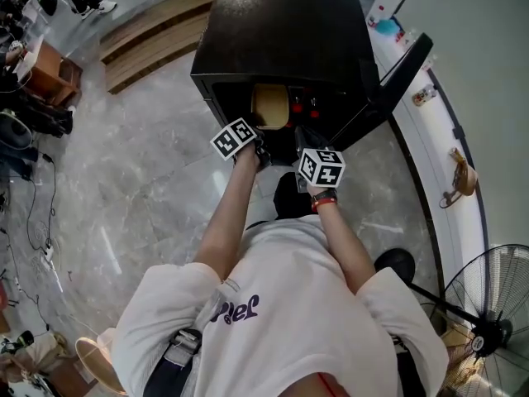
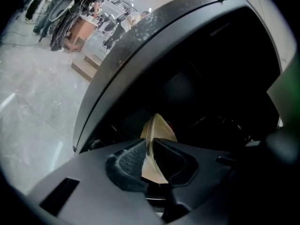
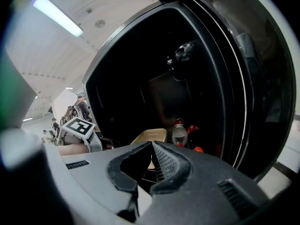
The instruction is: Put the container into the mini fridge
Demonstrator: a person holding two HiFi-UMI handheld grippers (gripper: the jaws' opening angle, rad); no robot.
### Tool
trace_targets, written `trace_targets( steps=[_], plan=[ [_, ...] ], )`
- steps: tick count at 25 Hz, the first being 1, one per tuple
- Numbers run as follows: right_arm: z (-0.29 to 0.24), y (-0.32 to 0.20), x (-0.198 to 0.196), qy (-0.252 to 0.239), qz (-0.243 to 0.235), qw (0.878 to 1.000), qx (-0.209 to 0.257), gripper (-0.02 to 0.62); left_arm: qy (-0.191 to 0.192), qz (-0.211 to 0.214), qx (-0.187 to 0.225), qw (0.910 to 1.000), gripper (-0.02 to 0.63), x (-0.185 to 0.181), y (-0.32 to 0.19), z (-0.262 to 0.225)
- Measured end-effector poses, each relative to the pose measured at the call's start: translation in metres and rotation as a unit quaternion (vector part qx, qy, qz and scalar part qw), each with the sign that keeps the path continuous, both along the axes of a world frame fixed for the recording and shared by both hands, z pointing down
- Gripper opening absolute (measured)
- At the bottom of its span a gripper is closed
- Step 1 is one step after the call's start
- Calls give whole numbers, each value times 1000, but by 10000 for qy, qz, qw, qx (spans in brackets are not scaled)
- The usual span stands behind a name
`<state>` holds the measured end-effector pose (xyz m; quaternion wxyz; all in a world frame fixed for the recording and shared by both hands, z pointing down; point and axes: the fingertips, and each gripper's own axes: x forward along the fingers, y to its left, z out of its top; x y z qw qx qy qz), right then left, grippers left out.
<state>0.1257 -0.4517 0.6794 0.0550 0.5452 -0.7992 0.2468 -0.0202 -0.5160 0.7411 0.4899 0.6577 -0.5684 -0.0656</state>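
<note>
**Container at fridge mouth, held by left fingers on its near rim**

The container [image 1: 270,106], a beige tray-like tub, sits just inside the mini fridge [image 1: 281,31] opening, on the left of the cavity. The door [image 1: 397,81] is swung open to the right. The left gripper [image 1: 261,143] is the one that counts: in the left gripper view its fingers [image 2: 129,161] are clamped on the tub's thin near wall [image 2: 159,128], so the tub lies straight ahead of them, pointing far into the dark interior. Its long axis seems to run near-to-far, approx in line with the gripper.

The right gripper [image 1: 302,139] hangs just beside it on the right, w/ its fingers [image 3: 168,161] closed tip to tip on nothing. It's near the tub but not touching it.

Red-capped bottles [image 3: 180,132] stand to the right of the tub inside. Judgement: the push goes straight in, w/ some room on the bottle side. Can't tell whether the base rests on a shelf yet.
</note>
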Motion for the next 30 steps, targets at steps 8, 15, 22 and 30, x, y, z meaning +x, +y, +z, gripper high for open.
trace_targets(
  steps=[8, 15, 22, 30],
  plan=[
    [11, -13, 4, 21, -28, 10000, -37, 15, -6, -20, 23, 10000, 63, 2, -26, 11],
    [18, -15, 2, 62, -108, 9999, -57, 15, 106, -192, 142, 9997, 63, 3, -43, 15],
    [24, -22, 11, 99, -120, 9999, -50, 15, 154, -254, 221, 9993, 63, 11, -64, 18],
    [28, -23, 13, 76, -127, 9999, -65, 15, 68, -300, 159, 9994, 64, 10, -75, 29]
  ],
)
